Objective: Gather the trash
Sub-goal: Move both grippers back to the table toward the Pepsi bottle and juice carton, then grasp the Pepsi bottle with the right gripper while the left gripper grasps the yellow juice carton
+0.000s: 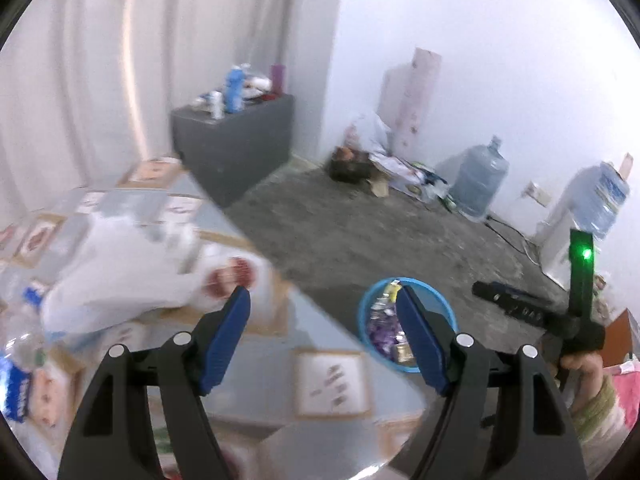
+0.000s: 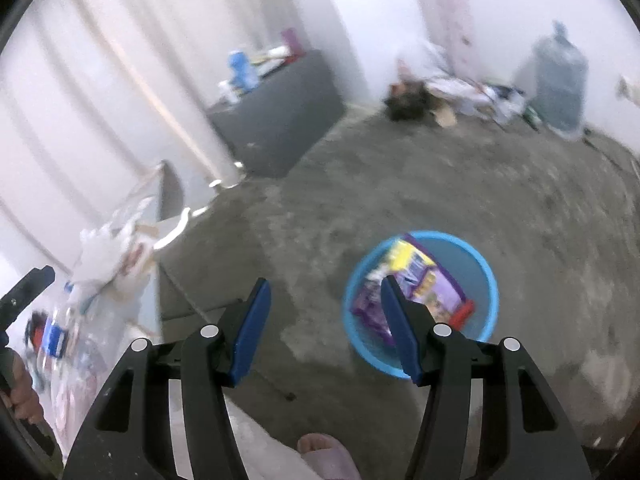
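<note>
Tools both tilt downward, released and empty: left tool above the tabletop edge, right tool over floor beside the blue bin holding wrappers.

Your left tongs with black arms, blue ribbed pads and round silver screws, your right tongs just the same, a green light on a black post, your green knitted sleeve, your pale pink slipper
</note>
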### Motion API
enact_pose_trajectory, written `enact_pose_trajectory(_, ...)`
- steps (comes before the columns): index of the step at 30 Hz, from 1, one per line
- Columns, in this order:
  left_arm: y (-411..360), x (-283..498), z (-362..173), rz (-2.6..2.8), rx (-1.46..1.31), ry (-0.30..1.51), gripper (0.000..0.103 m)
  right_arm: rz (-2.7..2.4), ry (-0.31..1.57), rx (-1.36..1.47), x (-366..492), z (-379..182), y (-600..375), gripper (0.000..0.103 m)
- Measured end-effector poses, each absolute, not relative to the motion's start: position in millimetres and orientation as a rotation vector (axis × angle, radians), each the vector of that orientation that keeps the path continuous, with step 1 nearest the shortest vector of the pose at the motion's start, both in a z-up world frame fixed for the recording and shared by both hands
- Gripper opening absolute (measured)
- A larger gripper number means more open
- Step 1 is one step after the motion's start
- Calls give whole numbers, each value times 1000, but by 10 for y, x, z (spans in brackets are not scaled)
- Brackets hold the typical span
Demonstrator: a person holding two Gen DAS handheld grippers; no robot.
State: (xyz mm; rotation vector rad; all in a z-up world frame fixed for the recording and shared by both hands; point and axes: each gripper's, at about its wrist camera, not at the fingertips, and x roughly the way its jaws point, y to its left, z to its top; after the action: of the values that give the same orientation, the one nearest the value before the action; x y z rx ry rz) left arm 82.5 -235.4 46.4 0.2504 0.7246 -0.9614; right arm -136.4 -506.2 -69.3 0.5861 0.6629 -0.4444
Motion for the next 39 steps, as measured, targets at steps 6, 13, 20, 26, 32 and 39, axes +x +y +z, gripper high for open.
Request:
enact_pose_trajectory(6,-1500,1035,505,-809,205,692,73,-305,659,496,-1008,-451,-4639,55)
enact_pose_trajectory(13,-459,1320,456,-573,47,705,73,-109,730,453,-510,-434,-3999,55)
enact_pose_trajectory(20,555,1549,391,-353,-54,694,73,169,783,437,172,-302,-3052,55)
enact_pose_trajectory(26,1132,1758,303,-260,-144,702,54,388,845,542,838,-248,-2235,55)
enact_pose_trajectory(32,1461,2068,202,-228,-203,711,36,440,954,638,1377,-424,-1690,55)
enact_pose_trajectory(39,1677,2669,-5,-232,-203,812,36,371,1055,788,1630,-659,-1489,55)
